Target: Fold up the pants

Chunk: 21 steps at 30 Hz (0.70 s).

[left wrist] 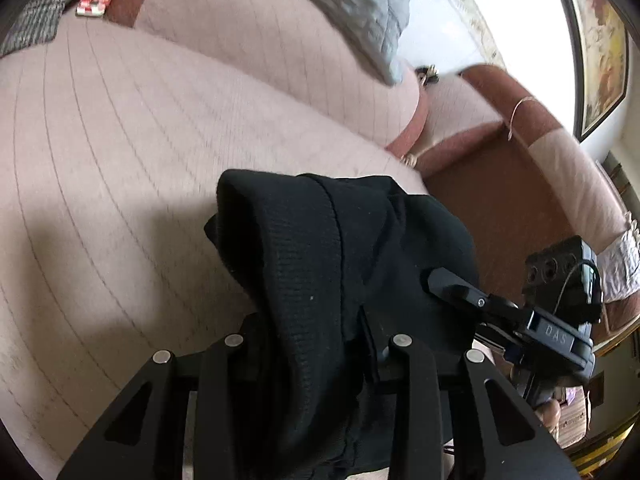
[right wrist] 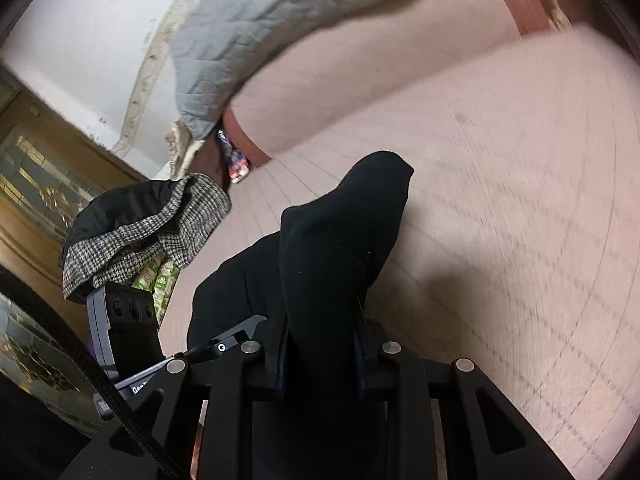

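i've got the black pants (left wrist: 320, 264) bunched up btw the fingers of the left gripper (left wrist: 320, 360), clamped tight on a ribbed edge, prob the waistband. fabric sticks up and fwd past the fingertips in a floppy hump, lifted above the pink sofa seat (left wrist: 120, 140). right gripper (right wrist: 320, 344) is also pinched onto the pants (right wrist: 340, 240), cloth rising out btw its fingers to a point aimed away from the cam, long axis roughly in line w/ the fingers. each gripper shows in the other's view, close beside it, w/ the cloth spanning btw them. grey quilted blanket (right wrist: 280, 28) lies on the backrest, a houndstooth garment (right wrist: 152, 232) at the sofa's end.
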{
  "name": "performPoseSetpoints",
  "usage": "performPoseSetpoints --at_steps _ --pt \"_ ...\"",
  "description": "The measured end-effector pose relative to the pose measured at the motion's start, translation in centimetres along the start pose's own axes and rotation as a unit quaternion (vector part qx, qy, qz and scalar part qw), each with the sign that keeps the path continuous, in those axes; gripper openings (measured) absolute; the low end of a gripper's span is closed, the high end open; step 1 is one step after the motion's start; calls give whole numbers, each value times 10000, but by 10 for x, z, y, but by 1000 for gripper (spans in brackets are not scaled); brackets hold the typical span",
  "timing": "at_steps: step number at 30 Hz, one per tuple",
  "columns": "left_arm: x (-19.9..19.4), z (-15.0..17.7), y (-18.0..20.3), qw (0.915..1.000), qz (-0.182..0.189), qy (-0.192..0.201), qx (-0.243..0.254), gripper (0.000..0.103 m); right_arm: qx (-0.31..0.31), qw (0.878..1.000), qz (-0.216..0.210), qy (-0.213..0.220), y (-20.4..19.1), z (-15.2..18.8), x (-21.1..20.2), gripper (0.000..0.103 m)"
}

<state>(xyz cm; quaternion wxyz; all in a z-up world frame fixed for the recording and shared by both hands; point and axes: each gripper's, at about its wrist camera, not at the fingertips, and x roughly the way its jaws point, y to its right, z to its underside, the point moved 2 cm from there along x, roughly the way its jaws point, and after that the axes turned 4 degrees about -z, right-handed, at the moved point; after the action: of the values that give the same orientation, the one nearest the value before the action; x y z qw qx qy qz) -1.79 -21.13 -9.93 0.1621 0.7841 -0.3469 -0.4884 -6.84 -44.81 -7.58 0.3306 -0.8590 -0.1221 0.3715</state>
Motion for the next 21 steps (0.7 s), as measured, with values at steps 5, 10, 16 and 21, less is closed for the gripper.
performPoseSetpoints --at_steps 5,10,16,21 --pt "-6 -19 3 9997 -117 215 99 33 -117 9999 -19 84 -10 -18 6 27" --pt "4 -35 -1 9985 -416 314 187 33 -182 9998 48 107 -10 -35 25 27" --pt "23 -43 -16 9985 -505 174 108 33 -150 9998 118 52 0 -39 38 27" --pt "39 -41 -25 9972 -748 27 47 37 -142 9991 407 -53 14 -36 53 27"
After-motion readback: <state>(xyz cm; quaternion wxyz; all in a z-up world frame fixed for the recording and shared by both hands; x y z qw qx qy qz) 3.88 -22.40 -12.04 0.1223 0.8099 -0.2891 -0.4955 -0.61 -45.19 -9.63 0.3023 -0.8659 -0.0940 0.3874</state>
